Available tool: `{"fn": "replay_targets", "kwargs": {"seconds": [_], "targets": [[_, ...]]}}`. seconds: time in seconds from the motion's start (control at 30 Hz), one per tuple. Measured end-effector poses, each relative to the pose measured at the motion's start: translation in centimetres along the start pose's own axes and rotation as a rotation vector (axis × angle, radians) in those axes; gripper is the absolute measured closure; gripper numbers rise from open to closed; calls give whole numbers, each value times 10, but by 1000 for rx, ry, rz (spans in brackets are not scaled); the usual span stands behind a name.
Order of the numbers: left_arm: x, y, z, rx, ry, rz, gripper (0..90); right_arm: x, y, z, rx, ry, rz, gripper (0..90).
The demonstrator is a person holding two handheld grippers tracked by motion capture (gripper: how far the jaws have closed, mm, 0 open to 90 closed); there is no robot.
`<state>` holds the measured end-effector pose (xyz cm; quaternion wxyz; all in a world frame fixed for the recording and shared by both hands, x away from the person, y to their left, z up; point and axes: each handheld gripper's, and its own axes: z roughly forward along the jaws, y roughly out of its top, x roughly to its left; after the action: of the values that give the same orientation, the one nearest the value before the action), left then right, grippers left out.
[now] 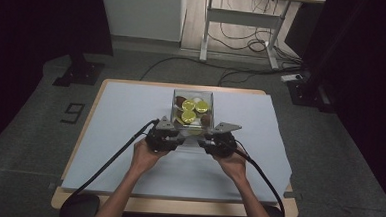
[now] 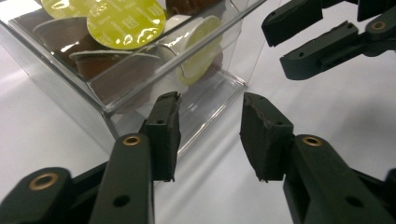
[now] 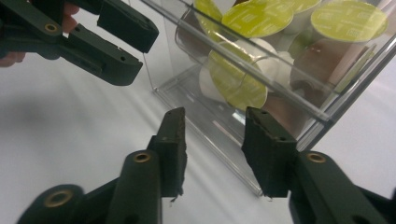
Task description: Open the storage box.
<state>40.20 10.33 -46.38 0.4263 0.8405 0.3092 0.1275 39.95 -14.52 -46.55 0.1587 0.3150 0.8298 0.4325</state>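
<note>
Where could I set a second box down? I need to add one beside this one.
The white mat lies bare left of the clear box, and equally right of it, out to the table edge. It is crowded just in front of the box, where the left claw and right claw meet.

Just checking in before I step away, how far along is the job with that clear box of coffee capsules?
Done: the capsules sit inside the clear box. In hand: the left gripper and right gripper frame its near corners, jaws apart, not gripping. Left: closing on the box and moving it.
</note>
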Motion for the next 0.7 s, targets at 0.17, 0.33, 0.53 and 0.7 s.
{"fn": "replay_targets", "kwargs": {"seconds": [0.17,0.33,0.53,0.7], "targets": [[0,1,3,-9,9,-1,624,0,3,4,-1,-12,3,670],[-1,4,6,-8,15,5,650,0,5,6,-14,-24,-1,718],[-3,6,9,-15,36,-3,704,0,8,9,-13,-41,-7,777],[-2,7,9,-30,40,-10,745,-1,8,11,-20,-47,-10,801]]}}
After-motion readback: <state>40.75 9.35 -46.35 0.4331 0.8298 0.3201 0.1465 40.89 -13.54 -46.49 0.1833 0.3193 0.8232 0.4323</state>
